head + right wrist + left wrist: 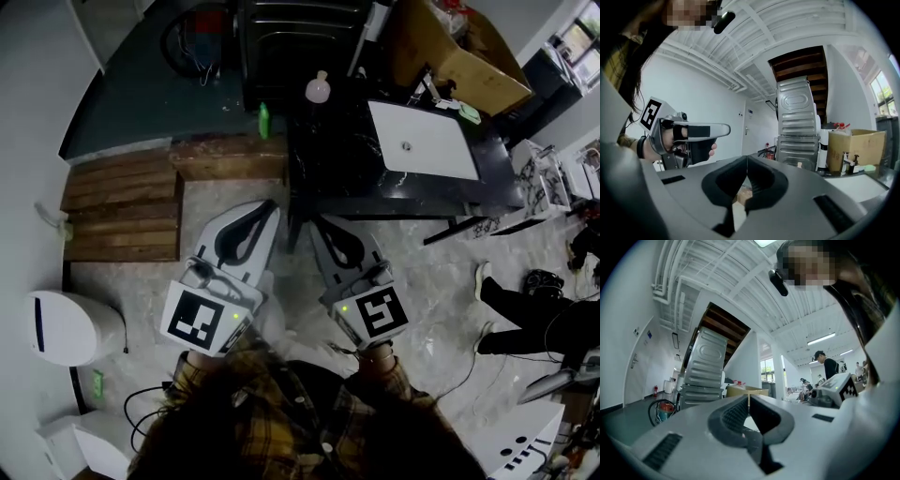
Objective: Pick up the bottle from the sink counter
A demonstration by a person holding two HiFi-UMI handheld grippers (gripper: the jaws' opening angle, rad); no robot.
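Observation:
A small pale, round-bodied bottle [318,89] stands at the far left corner of the black sink counter [337,178]. A little pale shape [800,165] far off in the right gripper view may be the same bottle. Both grippers hang over the floor in front of the counter, well short of the bottle. The left gripper [273,207] is shut, its jaws meeting tip to tip [749,399] with nothing between them. The right gripper [315,221] is also shut and empty [747,161].
A white basin [422,141] is set in the counter, with a faucet [847,161] and a cardboard box [469,56] behind it. A green bottle [264,120] stands left of the counter. Wooden pallets [122,206] lie at left; a person's legs [525,314] at right.

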